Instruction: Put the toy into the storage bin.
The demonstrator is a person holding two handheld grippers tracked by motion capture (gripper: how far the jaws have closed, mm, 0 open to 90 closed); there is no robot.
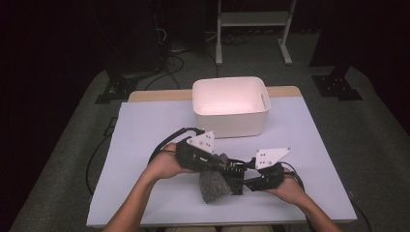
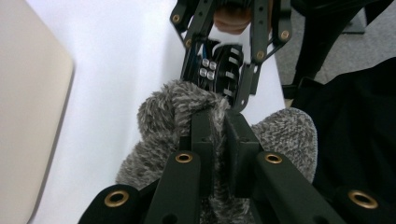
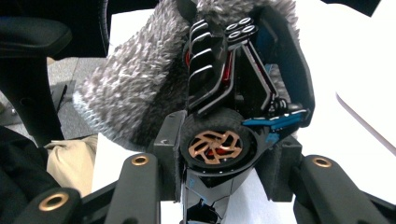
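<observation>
Here a fuzzy grey sock (image 1: 214, 183) is pinched in the closed left gripper (image 2: 215, 135) above the table (image 1: 145, 135), while a black toy car (image 3: 233, 93) is clamped by the right gripper (image 3: 219, 154). The sock is judged soft and light, best gripped at its cuff; the car's wheel (image 3: 215, 145) is seen in the right gripper view.

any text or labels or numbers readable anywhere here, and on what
None can be read. The toy car in the right gripper, the grey fuzzy sock pinched by the left gripper, the white bin and the table show no lettering.
</observation>
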